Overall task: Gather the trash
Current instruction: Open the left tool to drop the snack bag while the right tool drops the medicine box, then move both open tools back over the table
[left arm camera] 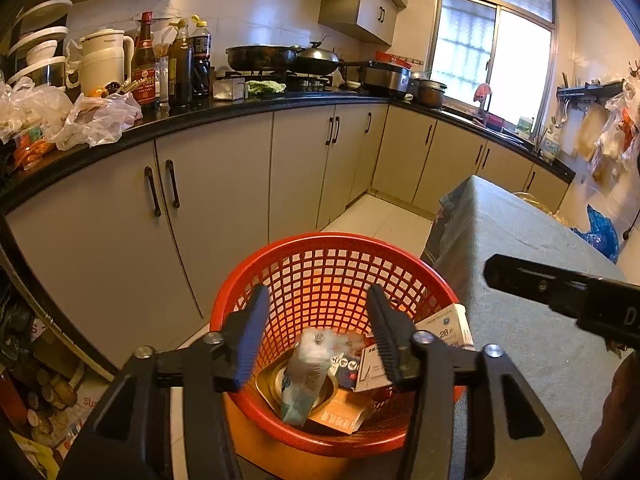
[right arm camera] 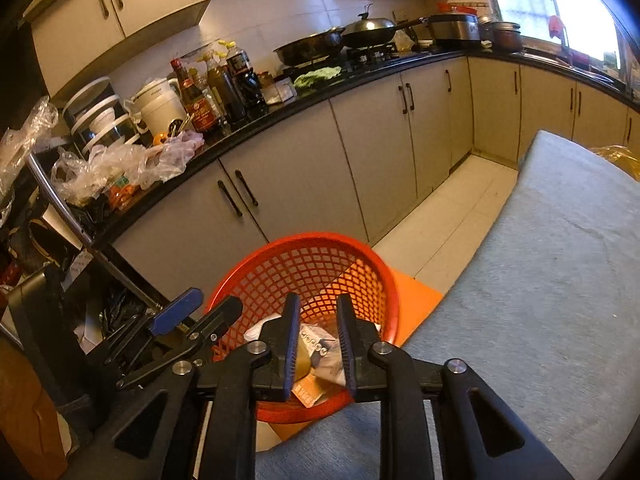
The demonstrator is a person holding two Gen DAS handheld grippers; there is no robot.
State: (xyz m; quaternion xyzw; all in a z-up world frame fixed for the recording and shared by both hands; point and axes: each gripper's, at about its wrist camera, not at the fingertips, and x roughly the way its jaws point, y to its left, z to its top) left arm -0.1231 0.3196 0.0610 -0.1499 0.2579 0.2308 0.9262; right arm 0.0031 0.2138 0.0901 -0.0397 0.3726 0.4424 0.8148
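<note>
Currently: red mesh basket [left arm camera: 320, 276] beside the desk [left arm camera: 520, 248], holding cartons and wrappers, directly below both grippers; left gripper [left arm camera: 318, 340] half-open, empty; right gripper [right arm camera: 318, 344] slightly parted, empty.

The red plastic mesh basket [left arm camera: 320, 276] has its near rim hidden behind black gripper arms in both views. Inside it, a clear crumpled plastic bottle [left arm camera: 306, 372] is blurred, so its label cannot be read. A white printed cardboard box [left arm camera: 448, 326] is partly covered by the left gripper's right-hand finger [left arm camera: 386, 334]. In the left wrist view, the picture's right edge cuts off the black body of the right gripper [left arm camera: 560, 292]. The print on the flat orange carton [left arm camera: 340, 416] is too small to tell.
</note>
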